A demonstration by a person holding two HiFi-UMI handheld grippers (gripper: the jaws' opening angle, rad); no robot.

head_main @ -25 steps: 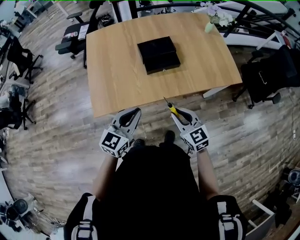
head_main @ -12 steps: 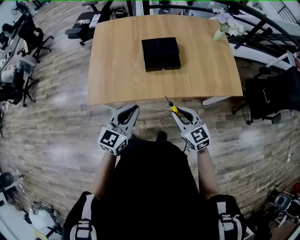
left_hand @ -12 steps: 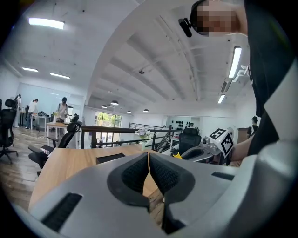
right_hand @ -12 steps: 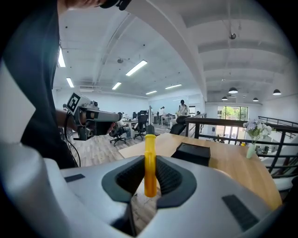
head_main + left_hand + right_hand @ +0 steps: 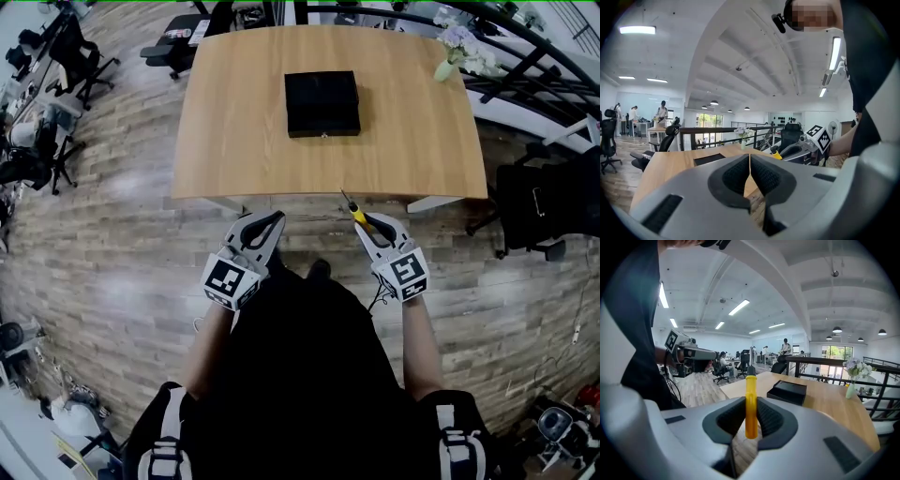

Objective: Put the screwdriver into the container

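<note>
Yellow-handled screwdriver is clamped by its handle in the right gripper, with the shaft aimed at 11 o'clock, apparently to lead into the black container. The container is seen on the table, 12 o'clock, well apart. Left gripper is held closed on nothing and unneeded.

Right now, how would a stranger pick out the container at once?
Look at the large wooden table. Near its middle lies the container, a flat black square box. Its only neighbour, a pale vase of flowers, stands at the far right corner.
</note>
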